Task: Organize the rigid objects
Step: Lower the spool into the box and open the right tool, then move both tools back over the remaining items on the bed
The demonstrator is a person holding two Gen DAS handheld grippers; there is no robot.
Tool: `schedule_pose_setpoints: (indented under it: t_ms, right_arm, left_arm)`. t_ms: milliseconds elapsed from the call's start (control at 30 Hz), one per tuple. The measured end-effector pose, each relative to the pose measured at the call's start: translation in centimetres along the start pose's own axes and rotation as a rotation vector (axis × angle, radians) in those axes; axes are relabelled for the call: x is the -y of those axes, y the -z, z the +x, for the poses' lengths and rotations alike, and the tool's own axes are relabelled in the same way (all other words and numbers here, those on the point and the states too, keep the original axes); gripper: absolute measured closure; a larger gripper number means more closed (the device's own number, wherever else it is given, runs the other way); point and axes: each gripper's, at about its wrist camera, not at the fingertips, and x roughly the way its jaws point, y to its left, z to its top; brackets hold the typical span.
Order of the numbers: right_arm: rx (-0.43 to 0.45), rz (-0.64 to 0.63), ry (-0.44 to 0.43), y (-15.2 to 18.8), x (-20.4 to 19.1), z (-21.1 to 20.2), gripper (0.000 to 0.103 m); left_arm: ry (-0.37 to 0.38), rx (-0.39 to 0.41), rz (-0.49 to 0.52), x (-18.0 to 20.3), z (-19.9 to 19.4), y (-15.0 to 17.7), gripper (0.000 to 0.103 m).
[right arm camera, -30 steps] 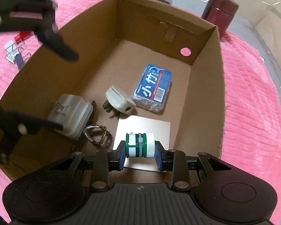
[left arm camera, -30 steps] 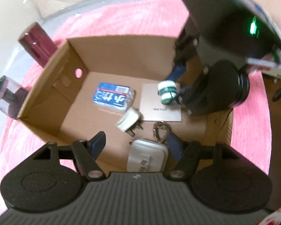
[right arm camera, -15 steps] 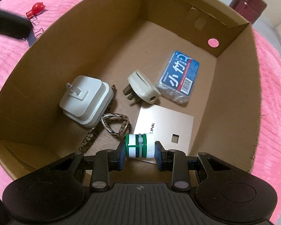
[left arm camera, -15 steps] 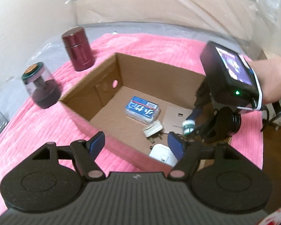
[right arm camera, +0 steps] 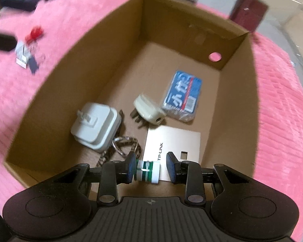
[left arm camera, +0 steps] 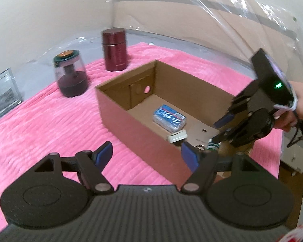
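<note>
An open cardboard box (right arm camera: 74, 64) (left arm camera: 119, 102) stands on a pink blanket. Inside lie a white charger (right arm camera: 96, 127), a cream plug (right arm camera: 149, 112), a blue packet (right arm camera: 182, 95) (left arm camera: 169, 118), a beige TP-LINK plate (right arm camera: 171, 147) and a braided strap (right arm camera: 119, 149). My right gripper (right arm camera: 151, 170) hangs over the box's near end; its jaws have parted and a green-and-white roll (right arm camera: 147, 172) sits between them, touching the left pad with a gap at the right. My left gripper (left arm camera: 147, 154) is open and empty outside the box.
A maroon canister (left arm camera: 114, 49) and a clear dome jar (left arm camera: 70, 73) stand on the blanket (left arm camera: 40, 131) beyond the box. A picture frame (left arm camera: 2, 94) leans at far left. Red and small loose clips (right arm camera: 30, 46) lie left of the box.
My right gripper's jaws have opened, releasing the green-and-white roll low in the box. My left gripper has pulled back and up, out of the box.
</note>
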Motion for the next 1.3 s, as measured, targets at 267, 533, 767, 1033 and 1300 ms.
schedule_pose_setpoints:
  t_ms: [267, 533, 767, 1033, 1300]
  right_arm:
    - [0.247, 0.140, 0.000, 0.8, -2.6, -6.6, 0.043]
    - [0.527, 0.285, -0.021, 3.2, -8.6, -12.4, 0.027]
    - [0.680, 0.358, -0.079, 5.8, -15.5, -14.3, 0.018]
    - [0.703, 0.332, -0.120, 5.5, -22.3, -13.1, 0.017]
    - [0.686, 0.292, -0.103, 5.2, -26.6, -11.5, 0.017]
  left_arm:
    - [-0.045, 0.082, -0.178, -1.4, -4.8, 3.9, 0.032]
    - [-0.113, 0.203, -0.327, -1.7, -11.3, 8.3, 0.025]
    - [-0.249, 0.287, -0.439, -3.0, -17.4, 14.4, 0.012]
    - [-0.421, 0.277, -0.481, -4.5, -22.1, 21.0, 0.005]
    - [-0.505, 0.248, -0.517, -5.5, -23.8, 24.9, 0.004]
